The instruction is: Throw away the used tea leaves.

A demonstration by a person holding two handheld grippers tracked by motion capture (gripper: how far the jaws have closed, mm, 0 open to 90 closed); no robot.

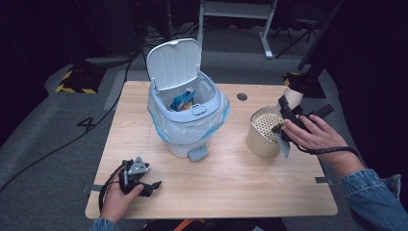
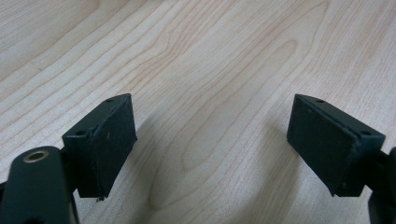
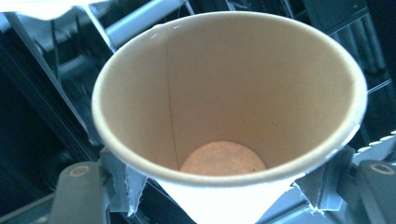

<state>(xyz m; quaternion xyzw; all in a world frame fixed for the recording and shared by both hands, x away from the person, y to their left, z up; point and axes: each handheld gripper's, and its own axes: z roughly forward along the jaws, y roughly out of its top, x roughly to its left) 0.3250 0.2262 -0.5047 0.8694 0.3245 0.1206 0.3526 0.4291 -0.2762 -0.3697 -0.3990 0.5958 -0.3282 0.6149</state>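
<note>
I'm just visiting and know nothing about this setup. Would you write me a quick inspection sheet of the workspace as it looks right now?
Surface: light wooden table, bare around the things, with a dark round hole near the far edge.
Job's things: pale pedal bin, lid up, lined with a clear bag, blue packaging inside; tan perforated can standing at the right; paper cup, empty.
Clutter: nothing seen.
Grippers: left gripper low over bare wood, jaws wide apart and empty; right gripper held beside the can, jaws pressed on the paper cup.
Cables: black cable looping from the left gripper; others trailing on the floor.
Surroundings: grey floor, yellow-black striped base, white desk frame behind, dark room.
</note>
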